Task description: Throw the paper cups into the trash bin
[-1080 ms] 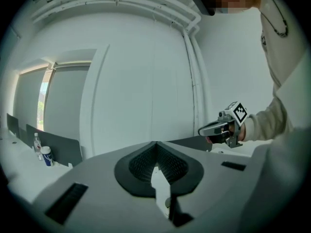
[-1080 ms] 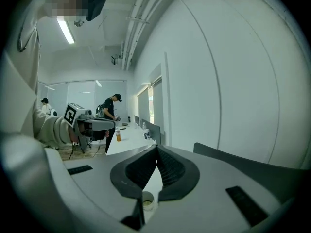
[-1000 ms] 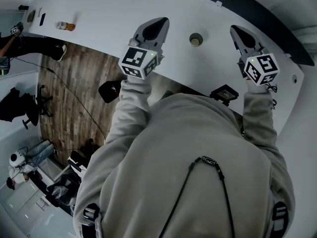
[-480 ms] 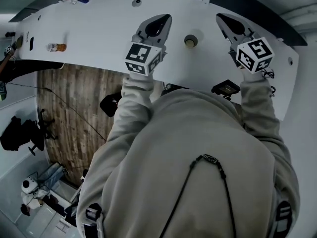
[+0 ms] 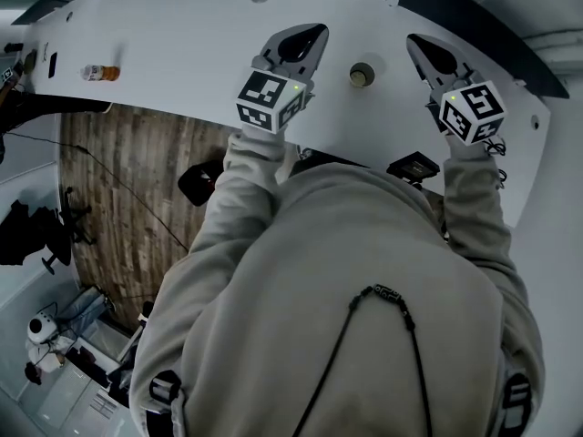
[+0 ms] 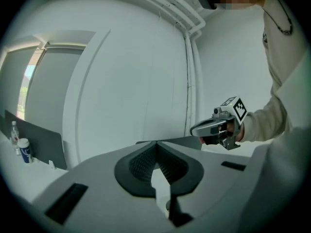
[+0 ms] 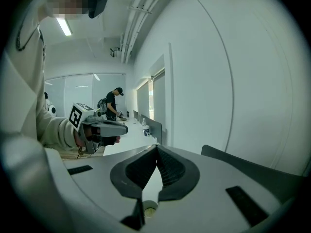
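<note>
Head view shows the paper cup (image 5: 362, 75) standing on the white table (image 5: 182, 44), between my left tongs (image 5: 312, 31) and right tongs (image 5: 415, 40). Both are shut and empty. I should open one wide, then squeeze the cup softly.

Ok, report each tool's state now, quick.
Left tool: closed, empty.
Right tool: closed, empty; the cup shows past its jaws, not held.
</note>
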Available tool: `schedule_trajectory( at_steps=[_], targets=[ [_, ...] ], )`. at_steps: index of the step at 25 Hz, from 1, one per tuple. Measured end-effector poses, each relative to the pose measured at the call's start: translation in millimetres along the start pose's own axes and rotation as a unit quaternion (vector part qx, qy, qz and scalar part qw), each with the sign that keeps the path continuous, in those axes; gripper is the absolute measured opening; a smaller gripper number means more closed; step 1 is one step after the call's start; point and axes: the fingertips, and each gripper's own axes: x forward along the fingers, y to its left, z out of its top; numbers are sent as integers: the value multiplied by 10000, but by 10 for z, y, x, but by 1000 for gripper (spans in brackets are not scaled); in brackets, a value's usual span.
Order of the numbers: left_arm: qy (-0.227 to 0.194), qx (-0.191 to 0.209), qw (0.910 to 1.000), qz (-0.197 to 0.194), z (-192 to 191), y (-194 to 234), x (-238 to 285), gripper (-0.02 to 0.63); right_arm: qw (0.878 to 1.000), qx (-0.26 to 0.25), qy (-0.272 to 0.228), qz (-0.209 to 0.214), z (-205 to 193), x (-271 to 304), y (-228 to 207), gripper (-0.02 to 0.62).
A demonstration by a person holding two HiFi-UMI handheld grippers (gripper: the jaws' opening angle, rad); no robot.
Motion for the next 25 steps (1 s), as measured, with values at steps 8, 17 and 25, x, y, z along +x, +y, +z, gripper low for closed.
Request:
schedule_trajectory(
  at_steps=[8,17,25],
  targets=[
    [192,-95,9997,-65,-249,57,-39,2,9987,-164,418,225,-326,244,89,18],
    [467,-347,9982,-161,-522,4,-6,2,9954,105,720,630,-565,359,161,18],
    [755,-767,9942,7,-974,81,16,2,9866,54,1388,859,-1075,576,270,18]
  ],
)
